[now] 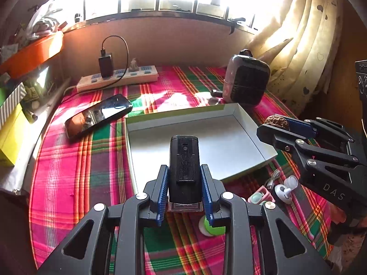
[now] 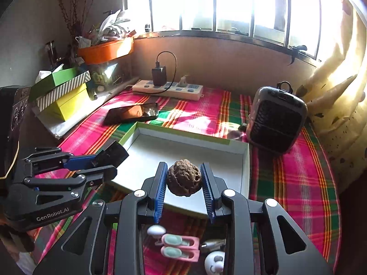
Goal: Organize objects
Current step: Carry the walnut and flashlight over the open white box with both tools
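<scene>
My left gripper (image 1: 184, 178) is shut on a black rectangular device (image 1: 184, 160) and holds it above the near edge of a shallow white box with a green rim (image 1: 199, 135). My right gripper (image 2: 184, 178) is shut on a brown wrinkled walnut (image 2: 184, 177), held over the box's near edge (image 2: 174, 204). The right gripper also shows at the right of the left wrist view (image 1: 275, 126). The left gripper shows at the left of the right wrist view (image 2: 110, 160). The box (image 2: 183, 153) is empty.
On the plaid cloth lie a phone (image 1: 98, 114), a power strip with a charger (image 1: 117, 78) and a small black heater (image 1: 247, 82). Small items sit near me: a green-white disc (image 1: 212, 228), pink clips (image 2: 181, 247), white pieces (image 1: 284, 192). Stacked boxes (image 2: 62, 91) stand left.
</scene>
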